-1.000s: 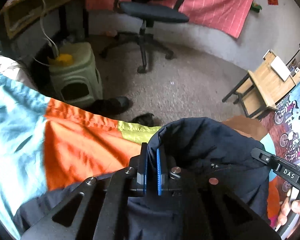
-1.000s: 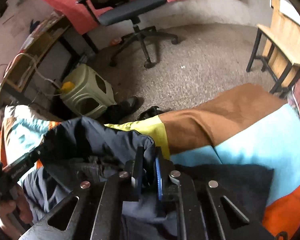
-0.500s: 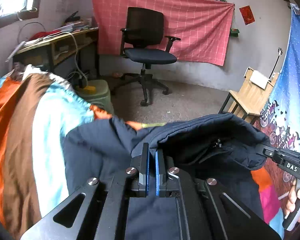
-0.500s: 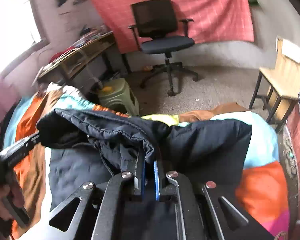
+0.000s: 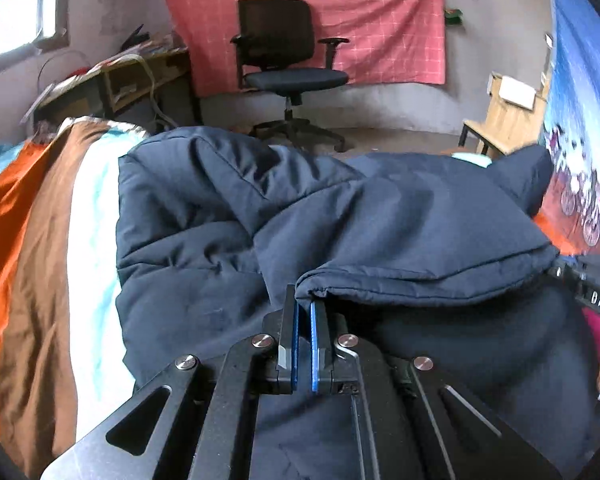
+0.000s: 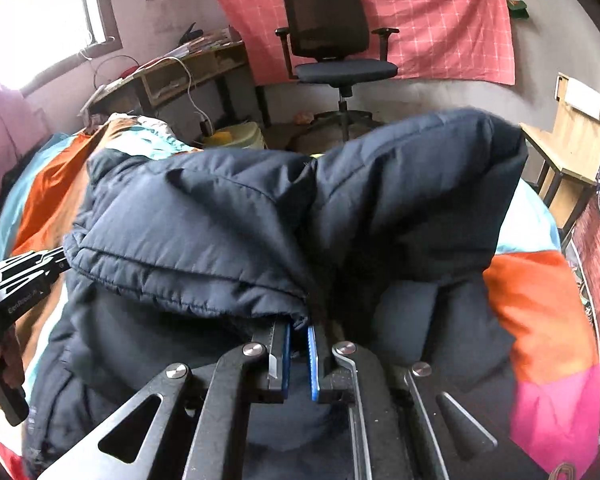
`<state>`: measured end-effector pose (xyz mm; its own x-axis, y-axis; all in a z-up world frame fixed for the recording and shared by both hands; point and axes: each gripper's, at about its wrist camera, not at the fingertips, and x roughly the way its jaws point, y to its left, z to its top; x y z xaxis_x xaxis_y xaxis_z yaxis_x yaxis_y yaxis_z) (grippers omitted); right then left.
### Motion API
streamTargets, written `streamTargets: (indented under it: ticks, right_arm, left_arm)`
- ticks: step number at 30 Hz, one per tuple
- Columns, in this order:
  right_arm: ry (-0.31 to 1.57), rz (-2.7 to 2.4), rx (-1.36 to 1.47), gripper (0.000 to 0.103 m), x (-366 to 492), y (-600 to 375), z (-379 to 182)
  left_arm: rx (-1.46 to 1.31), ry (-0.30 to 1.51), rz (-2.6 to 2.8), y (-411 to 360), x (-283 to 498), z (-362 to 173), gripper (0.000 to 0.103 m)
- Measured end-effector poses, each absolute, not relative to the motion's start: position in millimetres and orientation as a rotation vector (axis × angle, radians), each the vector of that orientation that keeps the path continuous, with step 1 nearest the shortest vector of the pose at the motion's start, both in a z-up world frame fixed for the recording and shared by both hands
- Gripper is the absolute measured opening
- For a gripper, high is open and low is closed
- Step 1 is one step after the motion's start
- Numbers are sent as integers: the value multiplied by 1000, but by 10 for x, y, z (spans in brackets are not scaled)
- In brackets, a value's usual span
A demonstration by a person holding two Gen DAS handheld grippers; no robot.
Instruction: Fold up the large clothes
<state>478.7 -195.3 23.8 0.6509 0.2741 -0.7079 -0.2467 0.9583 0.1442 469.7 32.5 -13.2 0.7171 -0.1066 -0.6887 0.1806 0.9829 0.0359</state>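
Note:
A large dark navy padded jacket (image 5: 380, 216) lies on a bed with a striped cover (image 5: 40, 248). Its far part is folded back toward me over the lower part. My left gripper (image 5: 304, 312) is shut on the folded hem at its left corner. My right gripper (image 6: 298, 330) is shut on the same hem at its right corner; the jacket (image 6: 204, 224) fills the right wrist view. Each gripper shows at the edge of the other's view: the right one (image 5: 596, 288) and the left one (image 6: 20, 280).
A black office chair (image 5: 288, 68) stands before a red cloth on the far wall. A wooden desk (image 6: 180, 76) is at the left, a green stool (image 6: 244, 138) beside it, a small wooden table (image 5: 504, 120) at the right. A wall hanging (image 5: 580, 120) borders the bed's right side.
Both grippers have carried the jacket's far hem up and back toward me, and the fold now lies over the lower part. The views tilted up from the floor to the room.

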Motion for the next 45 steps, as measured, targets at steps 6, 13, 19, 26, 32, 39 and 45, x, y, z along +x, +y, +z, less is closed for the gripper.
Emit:
streamTargets:
  ticks: [6,13,19,26,32,39,45]
  right_arm:
    - [723,269,71,7,4824,-1997,29]
    - [684,290,91,43,4511,-2125,241]
    - [600,299,46,50,4565,-2124,721]
    - [807,409,26,38,5671,-1422,466]
    - [772,427,42,38,5606,-1491,8]
    - [771,438,68,38,5601,-1543,-132]
    - [759,465,110,38,5614,-1621,-182]
  left_arm:
    - [265,712,-213,185,4754,-341,2]
    - [271,652,-248,280,4676,-560,2]
    - [247,646,-246,333,4710,-539,2]
    - [201,699,-301,480,4836,-291,5]
    - [-34,618,-362,753,4848,169,10]
    - [-173,603,-364,639,5275,396,12]
    - [-125,622,-391,709,5181,493,12]
